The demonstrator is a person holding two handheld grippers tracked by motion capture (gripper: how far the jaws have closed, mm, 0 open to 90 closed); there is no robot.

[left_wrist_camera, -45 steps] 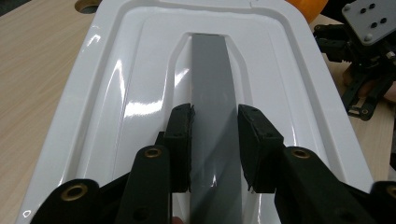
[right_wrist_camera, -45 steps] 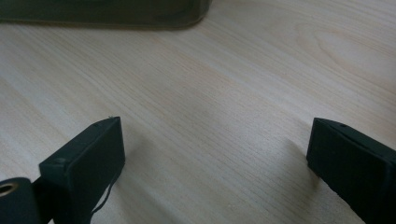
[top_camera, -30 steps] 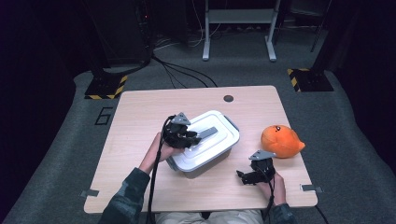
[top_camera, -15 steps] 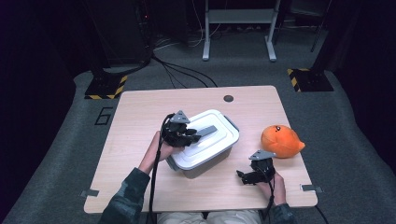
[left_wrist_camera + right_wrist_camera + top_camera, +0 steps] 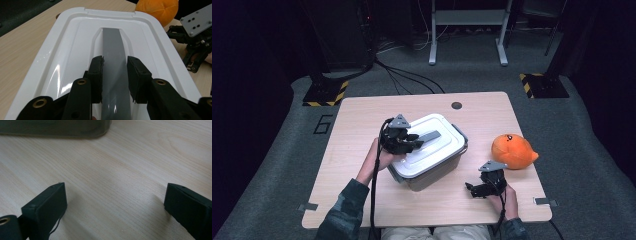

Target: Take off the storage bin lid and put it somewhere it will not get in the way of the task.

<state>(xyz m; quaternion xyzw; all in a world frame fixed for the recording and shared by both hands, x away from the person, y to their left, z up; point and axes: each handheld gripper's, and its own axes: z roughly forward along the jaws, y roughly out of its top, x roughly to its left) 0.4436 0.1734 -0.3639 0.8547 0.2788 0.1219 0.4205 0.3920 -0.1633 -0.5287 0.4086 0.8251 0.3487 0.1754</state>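
Observation:
A white lid (image 5: 439, 150) with a grey handle (image 5: 430, 136) sits on a grey-walled box (image 5: 437, 174) at the table's middle. My left gripper (image 5: 414, 142) is shut on that handle (image 5: 113, 45), one pad on each side of it, over the lid (image 5: 67, 52). An orange plush toy (image 5: 511, 151) lies at the right of the table. My right gripper (image 5: 472, 190) rests low near the front right edge, open, with bare wood between its jaws (image 5: 115, 197). The box's dark wall (image 5: 55, 127) lies ahead of it.
The wooden table (image 5: 362, 125) has a round cable hole (image 5: 456, 105) near its far edge. Beyond it on the grey carpet stand a metal frame (image 5: 467, 30) and cables (image 5: 407, 75). The right gripper (image 5: 195, 47) and plush toy (image 5: 157, 8) show past the lid.
The left gripper and the lid it holds have shifted slightly to the left. The right gripper has kept still.

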